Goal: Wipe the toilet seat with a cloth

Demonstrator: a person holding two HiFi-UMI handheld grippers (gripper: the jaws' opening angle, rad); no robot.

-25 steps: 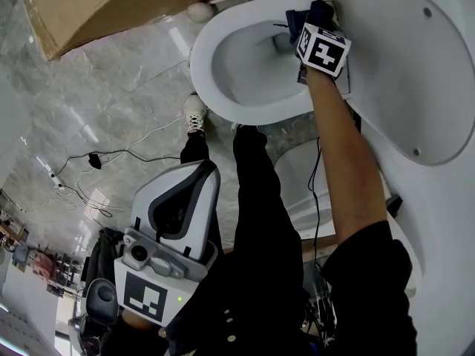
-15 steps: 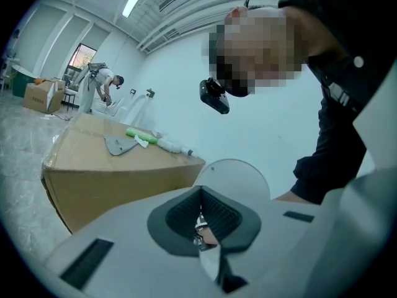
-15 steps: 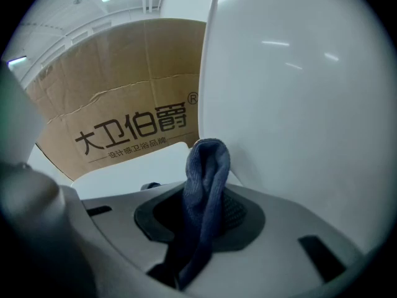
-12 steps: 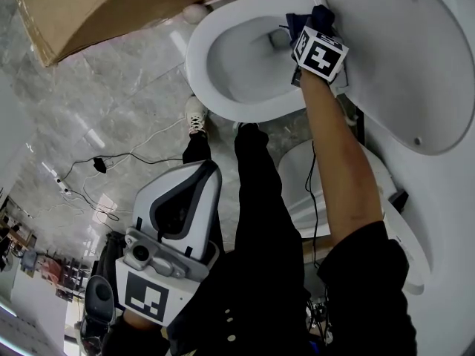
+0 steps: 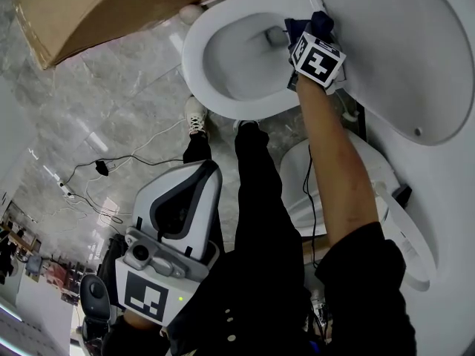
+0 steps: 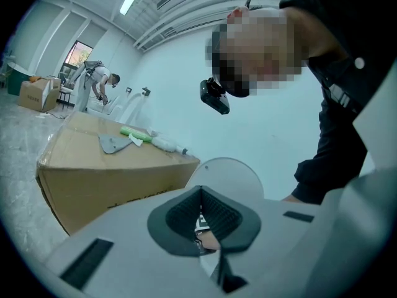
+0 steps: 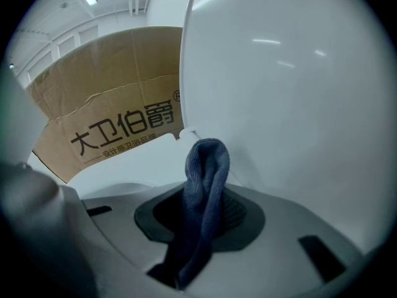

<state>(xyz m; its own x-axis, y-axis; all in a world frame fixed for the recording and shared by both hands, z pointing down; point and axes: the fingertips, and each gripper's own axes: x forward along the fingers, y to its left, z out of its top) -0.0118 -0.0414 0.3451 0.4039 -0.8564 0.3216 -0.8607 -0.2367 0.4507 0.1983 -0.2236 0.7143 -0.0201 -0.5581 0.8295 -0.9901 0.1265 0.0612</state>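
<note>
cloth (image 5: 306, 25) up at one o'clock in the head view, dark blue, bunched against the toilet seat (image 5: 199, 80) on the three o'clock side of the white ring, just where it meets the raised lid (image 5: 415, 65). we've got the right tongs (image 5: 312, 30) pinching it. in the right gripper view the cloth (image 7: 206, 185) stands up as a folded loop between the dark pads, jaws clamped on it, and its tail hangs down toward six o'clock. the lid (image 7: 291, 92) fills that view from twelve round to four o'clock, and the cardboard box (image 7: 111, 110) with black print sits at ten o'clock.

our bare right forearm (image 5: 334, 162) runs from five o'clock up to the marker cube (image 5: 318, 58). the bowl (image 5: 241, 58) is open and white at twelve o'clock, with the cardboard box (image 5: 111, 6) at eleven. a white shoe (image 5: 194, 113) is planted on the marble floor (image 5: 96, 102) just under the bowl, and thin cables (image 5: 104, 162) trail off at nine o'clock.

down at seven o'clock we're holding the left tongs (image 5: 199, 178) low and well apart from the toilet. in the left gripper view the left tongs (image 6: 201, 213) have their pads pressed together with nothing pinched. the cardboard box (image 6: 111, 172) lies at nine o'clock there, and another person (image 6: 93, 82) bends over far off at ten o'clock.
</note>
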